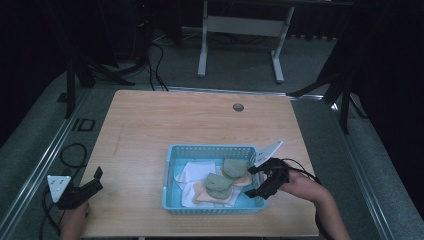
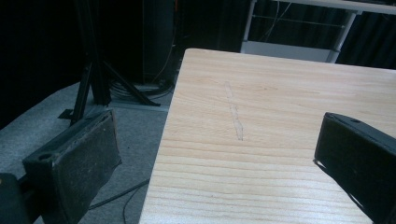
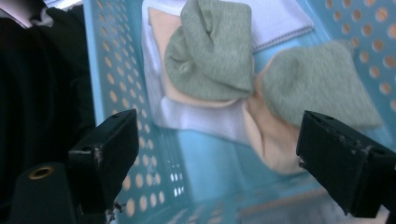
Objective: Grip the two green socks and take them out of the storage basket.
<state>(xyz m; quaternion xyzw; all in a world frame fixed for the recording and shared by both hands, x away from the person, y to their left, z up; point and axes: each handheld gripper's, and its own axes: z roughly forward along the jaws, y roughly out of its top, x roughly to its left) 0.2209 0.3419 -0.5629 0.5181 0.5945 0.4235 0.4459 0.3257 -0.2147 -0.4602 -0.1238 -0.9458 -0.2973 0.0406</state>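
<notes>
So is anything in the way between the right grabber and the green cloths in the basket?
Nothing visible is. The right gripper hangs open just above the basket's right wall, and the green cloths lie on top of the pile, uncovered, ahead of its jaws.

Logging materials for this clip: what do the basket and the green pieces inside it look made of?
Basket: light blue, apparently moulded plastic, its walls punched with rows of round holes. Green pieces: soft matte cloth, probably knit or terry; they fold and slump, with a fine nubbly surface.
</notes>
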